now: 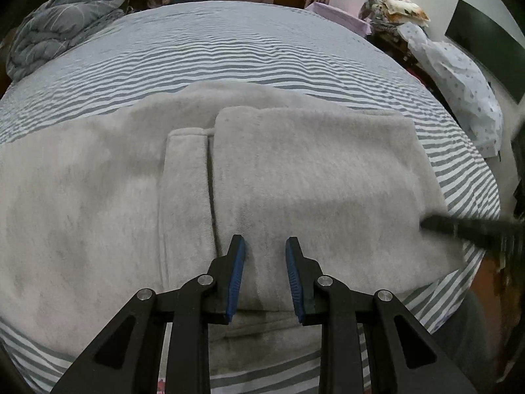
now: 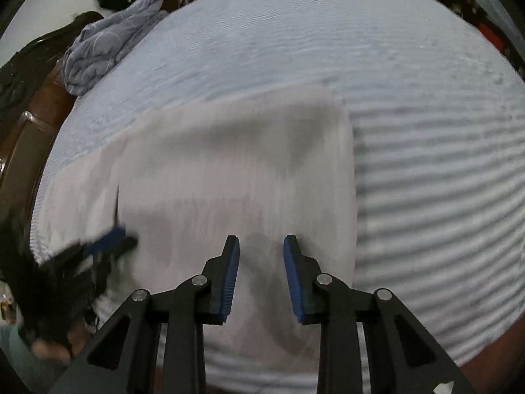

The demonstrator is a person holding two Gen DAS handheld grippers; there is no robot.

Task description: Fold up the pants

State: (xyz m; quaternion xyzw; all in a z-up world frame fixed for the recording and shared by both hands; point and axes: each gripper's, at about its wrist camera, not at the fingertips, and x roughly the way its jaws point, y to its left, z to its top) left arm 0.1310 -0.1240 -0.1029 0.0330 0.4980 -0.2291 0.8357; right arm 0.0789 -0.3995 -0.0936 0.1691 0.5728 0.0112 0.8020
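Right wrist view is motion-blurred, so I can't make out fabric edges or stripe detail there. My left gripper (image 2: 108, 246) shows in it only as a dark smear with a blue streak at the left edge; its fingers can't be read from that view. In the left wrist view my right gripper (image 1: 459, 226) is a blurred black bar cutting in from the right over the cloth.

Left gripper (image 1: 265, 246) points forward, low over the pants (image 1: 295, 180), fingers spread with fabric showing between the blue pads (image 1: 238, 279), gripping nothing. Right gripper (image 2: 261, 246) has the same pose, fingers apart, over the pants (image 2: 229, 170).

Pants are light grey fleece, folded over, lying flat on the striped bed sheet (image 1: 229, 49) near its front edge. The near fold is hidden behind my fingers. Crumpled grey duvet (image 1: 55, 29) sits at the far left corner. No readable labels or writing.
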